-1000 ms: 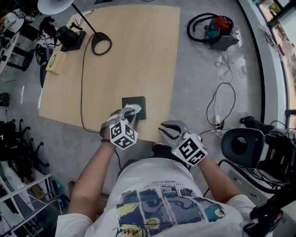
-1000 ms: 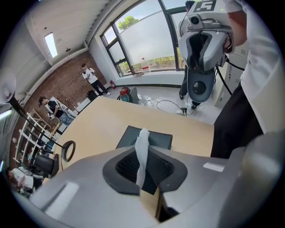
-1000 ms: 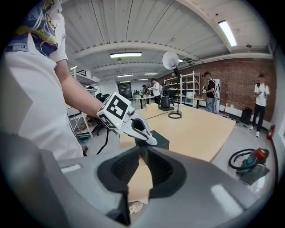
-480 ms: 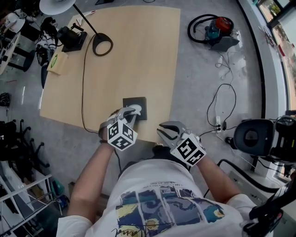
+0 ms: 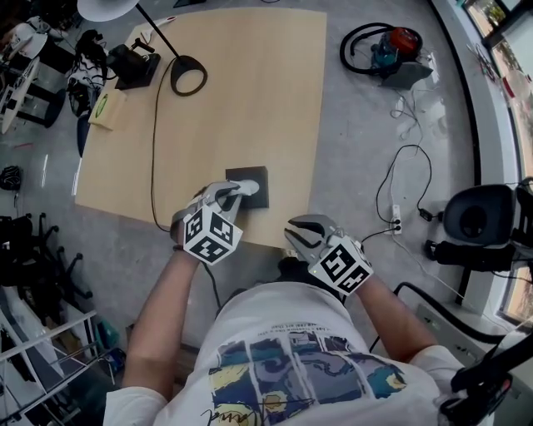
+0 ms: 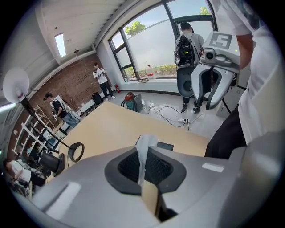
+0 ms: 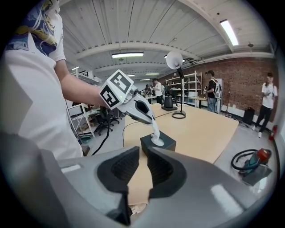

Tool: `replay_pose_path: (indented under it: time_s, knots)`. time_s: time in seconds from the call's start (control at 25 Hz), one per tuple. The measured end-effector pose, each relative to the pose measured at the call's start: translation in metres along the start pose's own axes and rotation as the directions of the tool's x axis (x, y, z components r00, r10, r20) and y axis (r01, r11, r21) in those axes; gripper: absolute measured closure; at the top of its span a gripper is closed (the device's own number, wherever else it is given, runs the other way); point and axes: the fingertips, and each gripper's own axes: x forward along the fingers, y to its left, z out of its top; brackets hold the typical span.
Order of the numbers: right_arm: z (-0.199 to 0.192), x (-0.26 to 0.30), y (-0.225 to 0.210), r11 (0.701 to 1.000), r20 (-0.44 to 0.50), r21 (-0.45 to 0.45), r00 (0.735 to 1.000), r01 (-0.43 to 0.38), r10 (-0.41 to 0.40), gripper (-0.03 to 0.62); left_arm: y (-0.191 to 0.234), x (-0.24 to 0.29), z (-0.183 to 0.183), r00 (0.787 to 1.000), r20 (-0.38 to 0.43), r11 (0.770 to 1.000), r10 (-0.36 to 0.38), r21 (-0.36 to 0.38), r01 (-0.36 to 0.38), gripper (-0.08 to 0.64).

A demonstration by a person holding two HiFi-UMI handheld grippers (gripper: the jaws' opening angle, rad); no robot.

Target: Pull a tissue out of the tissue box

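Just above the tissue box [image 7: 158, 144] my left hand-held gripper [image 5: 240, 190] is clamped on the tissue [image 7: 155, 132], which stretches up from the slot. Next, I judge, comes a steady upward pull to free it. My right hand-held gripper [image 5: 300, 233] waits beside the box, jaws slightly apart and empty.

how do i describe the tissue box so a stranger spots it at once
Find the big light wooden table; near its edge closest to the person sits a small dark square tissue box. The lamp stands far off at the opposite corner, and only this box has a white tissue running from its top into the left gripper.
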Motion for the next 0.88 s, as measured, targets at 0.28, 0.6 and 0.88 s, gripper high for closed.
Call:
replay_pose_path:
  time_s: [0.28, 0.6, 0.88]
  knots:
    - [0.003, 0.001, 0.008, 1.0, 0.005, -0.009, 1.0, 0.009, -0.009, 0.538, 0.01, -0.025, 0.012, 0.999, 0.05, 1.0, 0.007, -0.024, -0.006, 0.554]
    - [0.005, 0.003, 0.026, 1.0, 0.003, -0.018, 1.0, 0.022, -0.022, 0.538, 0.024, -0.07, 0.03, 0.982, 0.182, 0.989, 0.042, -0.15, -0.015, 0.554]
    - [0.012, 0.008, 0.048, 0.998, -0.011, -0.045, 0.999, 0.041, -0.041, 0.538, 0.029, -0.127, 0.037, 0.939, 0.327, 0.969, 0.11, -0.247, -0.027, 0.554]
